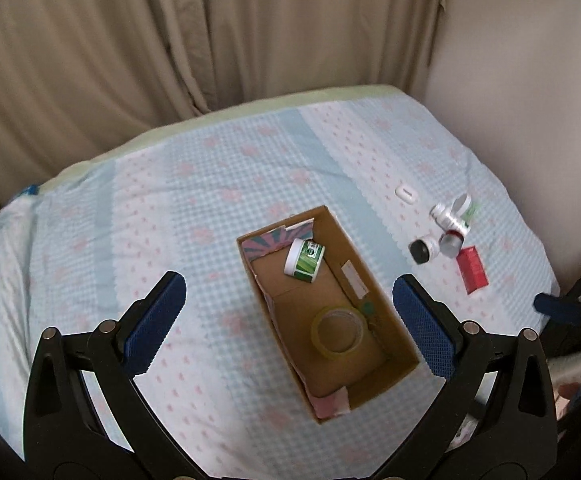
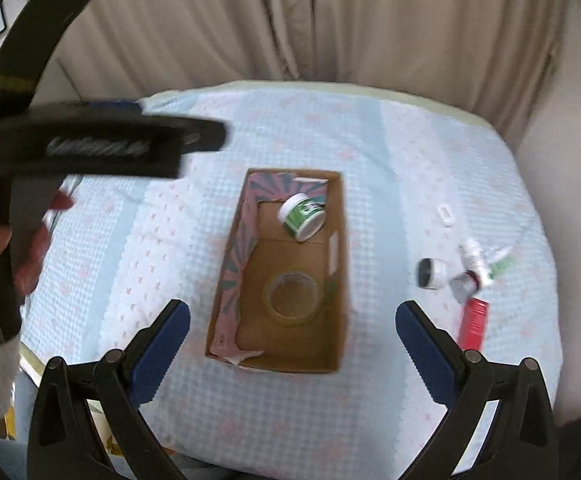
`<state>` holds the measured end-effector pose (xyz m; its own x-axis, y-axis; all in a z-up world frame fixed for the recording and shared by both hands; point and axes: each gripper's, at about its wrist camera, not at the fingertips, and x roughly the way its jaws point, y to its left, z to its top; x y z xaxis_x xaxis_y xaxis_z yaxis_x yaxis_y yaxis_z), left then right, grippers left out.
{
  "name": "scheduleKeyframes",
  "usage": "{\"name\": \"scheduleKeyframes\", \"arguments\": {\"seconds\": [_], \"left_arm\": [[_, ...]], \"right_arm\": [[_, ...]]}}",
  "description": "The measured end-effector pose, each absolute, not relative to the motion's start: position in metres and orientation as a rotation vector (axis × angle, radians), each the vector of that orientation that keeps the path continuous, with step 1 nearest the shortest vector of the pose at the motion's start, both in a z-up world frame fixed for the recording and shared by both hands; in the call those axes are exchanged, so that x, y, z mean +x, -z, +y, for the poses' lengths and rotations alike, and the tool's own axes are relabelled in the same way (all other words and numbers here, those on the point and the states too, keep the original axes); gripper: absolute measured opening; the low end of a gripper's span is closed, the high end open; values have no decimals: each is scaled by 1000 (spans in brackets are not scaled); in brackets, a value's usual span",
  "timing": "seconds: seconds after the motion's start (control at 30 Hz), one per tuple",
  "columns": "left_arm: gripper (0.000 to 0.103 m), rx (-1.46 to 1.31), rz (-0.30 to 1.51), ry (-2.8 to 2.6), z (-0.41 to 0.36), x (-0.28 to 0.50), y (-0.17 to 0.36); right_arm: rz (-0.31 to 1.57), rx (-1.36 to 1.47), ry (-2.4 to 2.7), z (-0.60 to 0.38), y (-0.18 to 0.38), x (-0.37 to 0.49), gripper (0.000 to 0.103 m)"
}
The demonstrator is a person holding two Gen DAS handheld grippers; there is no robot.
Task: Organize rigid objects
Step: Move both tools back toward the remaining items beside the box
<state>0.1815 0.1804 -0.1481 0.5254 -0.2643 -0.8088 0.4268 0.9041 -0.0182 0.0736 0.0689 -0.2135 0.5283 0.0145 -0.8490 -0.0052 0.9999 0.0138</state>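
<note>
Both grippers, left gripper (image 1: 290,320) and right gripper (image 2: 292,340), spread wide over the bed, holding nothing. Below them an open cardboard box (image 1: 374,300) on the checked sheet (image 1: 170,208): green-labelled jar (image 1: 304,261) tipped on its side at the far end, clear tape roll (image 1: 336,332) lying flat nearer. Right of the box, apart: black-capped jar (image 1: 424,250), red box (image 1: 472,269), white case (image 1: 406,192), blurred bottles (image 1: 452,220) hard to separate.

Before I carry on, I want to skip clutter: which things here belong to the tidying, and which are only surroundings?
Job:
cardboard box
green jar, in box
tape roll, in box
red box
black-lidded jar
silver bottles
small white case

Surroundings:
checked bedsheet
curtain
</note>
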Motion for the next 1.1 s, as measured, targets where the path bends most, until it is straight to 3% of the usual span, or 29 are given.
{"name": "scheduleKeyframes", "arguments": {"seconds": [0.3,0.63,1.1], "left_arm": [[103,78,933,387,146,141,125],[103,31,930,227,49,122,128],[103,-24,1067,186,-66,144,195]], "right_arm": [[973,54,98,8,179,44,103],[944,56,93,-115,179,36,103],[962,26,64,-256,201,75,103]]}}
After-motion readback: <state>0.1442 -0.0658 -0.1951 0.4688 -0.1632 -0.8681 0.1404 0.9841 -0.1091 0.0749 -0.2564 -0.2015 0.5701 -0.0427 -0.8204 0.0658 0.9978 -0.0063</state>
